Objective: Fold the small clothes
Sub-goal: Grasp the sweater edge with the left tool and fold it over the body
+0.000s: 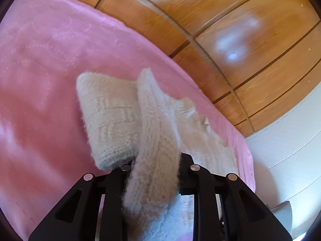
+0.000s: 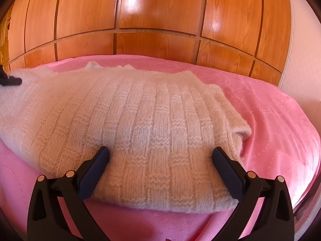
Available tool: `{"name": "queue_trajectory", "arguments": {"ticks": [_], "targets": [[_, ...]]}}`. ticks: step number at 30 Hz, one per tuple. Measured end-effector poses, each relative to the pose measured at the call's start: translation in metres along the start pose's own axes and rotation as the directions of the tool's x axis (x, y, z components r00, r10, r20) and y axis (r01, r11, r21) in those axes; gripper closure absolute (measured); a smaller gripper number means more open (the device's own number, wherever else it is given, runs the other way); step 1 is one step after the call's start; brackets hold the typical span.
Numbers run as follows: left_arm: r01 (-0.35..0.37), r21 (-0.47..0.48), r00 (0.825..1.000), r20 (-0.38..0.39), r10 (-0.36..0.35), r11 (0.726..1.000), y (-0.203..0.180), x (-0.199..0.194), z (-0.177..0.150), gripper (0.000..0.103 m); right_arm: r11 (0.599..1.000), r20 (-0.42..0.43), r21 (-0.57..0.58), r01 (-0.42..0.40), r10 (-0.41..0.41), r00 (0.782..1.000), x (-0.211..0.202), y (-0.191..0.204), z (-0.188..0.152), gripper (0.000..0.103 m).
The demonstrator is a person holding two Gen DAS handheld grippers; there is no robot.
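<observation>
A cream knitted sweater lies spread on a pink bedspread. My right gripper is open, its two fingers resting on the sweater's near part, one each side of the knit. My left gripper is shut on a fold of the sweater and holds it lifted above the bed; its fingertips are hidden by the knit. The sweater's sleeve hangs to the left of the gripped fold. The left gripper's tip shows at the far left of the right wrist view.
Wooden wardrobe doors stand behind the bed. The pink bedspread stretches left of the sweater. A white wall is at the right of the left wrist view.
</observation>
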State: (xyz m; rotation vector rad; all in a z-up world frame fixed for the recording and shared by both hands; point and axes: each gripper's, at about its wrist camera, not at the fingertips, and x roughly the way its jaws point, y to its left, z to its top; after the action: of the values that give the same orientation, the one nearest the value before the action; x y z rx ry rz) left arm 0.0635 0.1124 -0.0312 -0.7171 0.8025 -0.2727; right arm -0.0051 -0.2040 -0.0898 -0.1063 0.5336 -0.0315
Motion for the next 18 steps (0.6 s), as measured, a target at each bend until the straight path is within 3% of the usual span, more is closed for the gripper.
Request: {"name": "queue_trajectory", "arguments": {"ticks": [9, 14, 18], "targets": [[0.065, 0.113, 0.997, 0.039, -0.07, 0.992, -0.057, -0.007, 0.013, 0.082, 1.0, 0.002, 0.005, -0.009, 0.009, 1.0, -0.002, -0.002, 0.0, 0.002], [0.08, 0.219, 0.994, 0.059, -0.095, 0.972, -0.093, -0.008, 0.015, 0.083, 0.999, -0.006, 0.015, -0.031, 0.031, 0.999, -0.008, -0.008, 0.005, 0.002], [0.088, 0.305, 0.993, 0.054, -0.109, 0.948, -0.12, -0.004, 0.011, 0.083, 0.996, 0.032, 0.088, -0.027, 0.025, 0.999, -0.022, -0.024, 0.011, 0.002]]}}
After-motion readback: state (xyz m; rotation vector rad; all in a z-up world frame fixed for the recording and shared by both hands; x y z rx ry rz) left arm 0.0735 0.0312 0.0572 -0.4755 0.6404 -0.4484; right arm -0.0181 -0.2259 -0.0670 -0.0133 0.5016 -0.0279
